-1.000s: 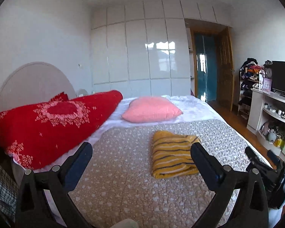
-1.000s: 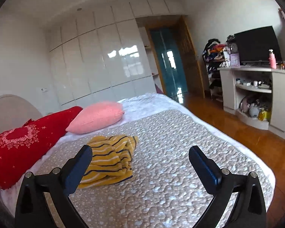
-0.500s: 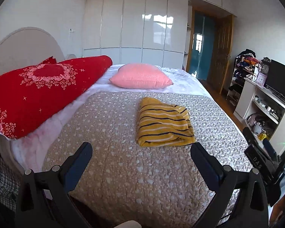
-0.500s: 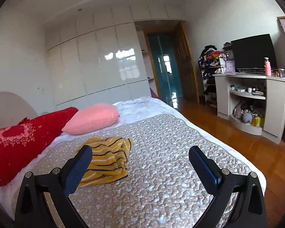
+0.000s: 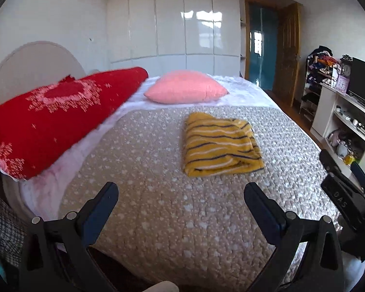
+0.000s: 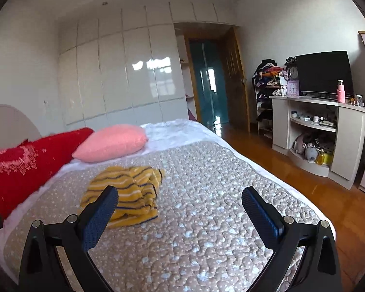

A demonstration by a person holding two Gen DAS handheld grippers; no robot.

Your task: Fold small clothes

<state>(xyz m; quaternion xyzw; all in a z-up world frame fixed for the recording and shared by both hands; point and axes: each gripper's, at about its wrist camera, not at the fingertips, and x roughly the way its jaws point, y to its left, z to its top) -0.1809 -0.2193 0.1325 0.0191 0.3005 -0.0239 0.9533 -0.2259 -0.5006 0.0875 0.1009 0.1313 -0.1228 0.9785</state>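
A bed (image 5: 158, 206) fills most of both views, spread with a grey-brown quilted cover (image 6: 206, 206). Along its head end lie one long red bolster (image 5: 48, 121) with a pale lace pattern and, just beside it, one pink pillow (image 5: 185, 87). Behind them stands a wall of glossy white wardrobes (image 5: 172, 19), and off the right side of the bed a white TV stand (image 6: 316, 126) carries one dark television (image 6: 324, 73).

There is one garment in sight: a yellow striped top (image 5: 219, 143), already lying as a roughly square folded bundle in the middle of the cover, well apart from pillow and bolster. Its dark and white stripes run crosswise in the left wrist view; no loose sleeve shows there, though in the right wrist view its far edge looks rumpled.

The left tongs (image 5: 180, 202) hang above the foot of the bed with their fingers spread wide and nothing between them; the top lies ahead and slightly right of their centre line. The right tongs (image 6: 180, 206) are likewise spread and empty, and from them the top sits ahead and to the left, partly behind their left finger. Neither pair touches the cloth. I cannot say which is nearer. The fold looks nearly complete, perhaps needing a final tidy.
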